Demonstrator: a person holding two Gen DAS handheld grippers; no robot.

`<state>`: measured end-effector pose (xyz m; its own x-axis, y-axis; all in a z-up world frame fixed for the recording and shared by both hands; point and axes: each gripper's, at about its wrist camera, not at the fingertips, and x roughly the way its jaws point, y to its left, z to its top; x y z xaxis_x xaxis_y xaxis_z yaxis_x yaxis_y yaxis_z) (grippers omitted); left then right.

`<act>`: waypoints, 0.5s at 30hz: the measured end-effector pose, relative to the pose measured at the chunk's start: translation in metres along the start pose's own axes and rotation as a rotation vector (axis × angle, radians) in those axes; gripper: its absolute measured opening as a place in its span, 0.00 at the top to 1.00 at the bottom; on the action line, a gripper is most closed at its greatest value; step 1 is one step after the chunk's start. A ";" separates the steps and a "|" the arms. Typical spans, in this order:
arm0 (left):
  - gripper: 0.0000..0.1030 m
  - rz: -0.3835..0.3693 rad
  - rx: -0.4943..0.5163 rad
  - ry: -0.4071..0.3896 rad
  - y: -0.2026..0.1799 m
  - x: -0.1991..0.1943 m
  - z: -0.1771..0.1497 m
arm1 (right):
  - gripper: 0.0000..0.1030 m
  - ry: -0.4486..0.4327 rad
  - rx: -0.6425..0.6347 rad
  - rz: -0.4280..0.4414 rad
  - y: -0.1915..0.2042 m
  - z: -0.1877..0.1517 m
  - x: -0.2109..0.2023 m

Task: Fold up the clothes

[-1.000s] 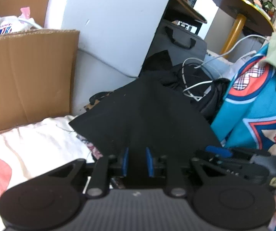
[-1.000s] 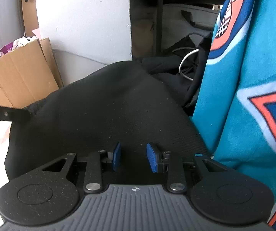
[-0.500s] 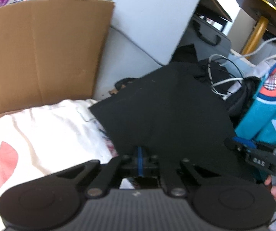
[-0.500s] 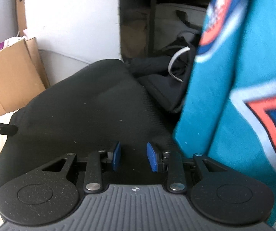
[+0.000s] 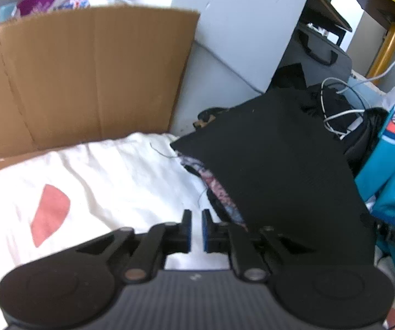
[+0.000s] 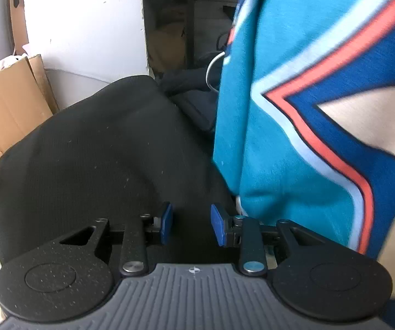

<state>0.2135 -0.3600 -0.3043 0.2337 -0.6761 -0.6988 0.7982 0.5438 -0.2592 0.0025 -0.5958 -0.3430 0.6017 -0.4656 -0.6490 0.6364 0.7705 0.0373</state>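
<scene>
Cardboard box (image 5: 82,77) behind the bedsheet (image 5: 109,181), folded garment (image 5: 274,159) right of the sheet, jersey (image 6: 321,110) hanging right of the garment, cables (image 5: 343,110) behind it.

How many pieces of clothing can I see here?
3, maybe more underneath: a black garment in the middle, a teal jersey on the right, and a patterned cloth peeking from under the black one.

Black garment (image 5: 280,159); teal jersey (image 6: 321,96), orange-blue print; brown cardboard (image 5: 82,77).
</scene>
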 end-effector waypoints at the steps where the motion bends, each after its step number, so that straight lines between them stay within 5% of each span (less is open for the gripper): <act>1: 0.86 -0.002 -0.003 -0.010 -0.003 -0.005 0.001 | 0.64 0.001 0.003 -0.002 0.001 -0.002 -0.004; 7: 0.73 -0.055 0.056 -0.052 -0.036 -0.026 0.002 | 0.63 0.009 0.020 0.019 0.016 -0.012 -0.018; 15: 0.74 -0.121 0.084 -0.008 -0.066 -0.002 -0.020 | 0.58 0.038 0.048 0.014 0.026 -0.026 -0.023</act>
<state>0.1490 -0.3845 -0.2995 0.1369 -0.7386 -0.6601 0.8646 0.4143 -0.2843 -0.0079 -0.5538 -0.3471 0.5923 -0.4372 -0.6768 0.6512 0.7544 0.0826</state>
